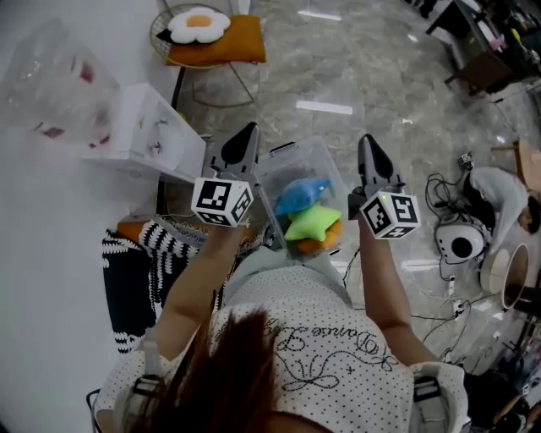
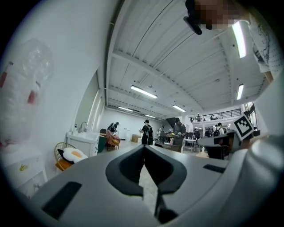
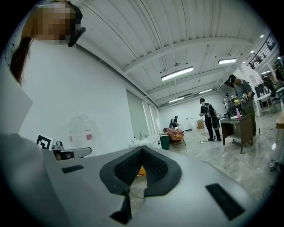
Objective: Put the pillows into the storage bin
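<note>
Left tongs and right tongs both closed on nothing, pointing level, flanking the clear storage bin (blue pillow and green star pillow lie inside it, touching).

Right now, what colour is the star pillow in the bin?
Lime green. The star pillow shows best in the head view.

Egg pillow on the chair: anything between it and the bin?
Nothing visible. Only bare floor lies between the egg pillow on the chair and the bin. The white cabinet stands beside that path. The bin looks open on top, with three pillows already inside.
</note>
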`<action>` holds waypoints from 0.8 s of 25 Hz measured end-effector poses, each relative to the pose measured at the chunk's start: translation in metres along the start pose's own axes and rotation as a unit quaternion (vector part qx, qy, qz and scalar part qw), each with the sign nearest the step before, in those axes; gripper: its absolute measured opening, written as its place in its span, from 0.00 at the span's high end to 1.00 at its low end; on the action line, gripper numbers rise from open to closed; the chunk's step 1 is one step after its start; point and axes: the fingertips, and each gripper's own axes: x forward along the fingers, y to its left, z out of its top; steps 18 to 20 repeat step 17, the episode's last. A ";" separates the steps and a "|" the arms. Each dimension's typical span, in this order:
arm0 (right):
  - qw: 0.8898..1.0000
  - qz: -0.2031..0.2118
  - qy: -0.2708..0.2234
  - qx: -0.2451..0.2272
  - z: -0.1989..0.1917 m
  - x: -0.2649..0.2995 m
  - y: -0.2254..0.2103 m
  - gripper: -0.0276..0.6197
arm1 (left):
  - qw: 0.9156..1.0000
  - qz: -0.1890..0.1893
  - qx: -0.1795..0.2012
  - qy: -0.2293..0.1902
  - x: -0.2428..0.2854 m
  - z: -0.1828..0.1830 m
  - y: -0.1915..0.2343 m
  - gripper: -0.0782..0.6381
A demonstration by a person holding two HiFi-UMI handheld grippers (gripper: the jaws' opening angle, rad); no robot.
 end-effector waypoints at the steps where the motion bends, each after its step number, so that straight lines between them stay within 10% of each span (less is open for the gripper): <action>1: 1.000 0.003 -0.002 0.000 0.001 0.000 0.000 0.94 | 1.000 -0.002 0.003 -0.001 0.001 0.002 0.001 0.89; 20: 1.000 -0.011 -0.015 -0.016 0.014 -0.001 0.004 0.94 | 1.000 -0.015 0.003 0.011 -0.002 -0.010 0.010 0.89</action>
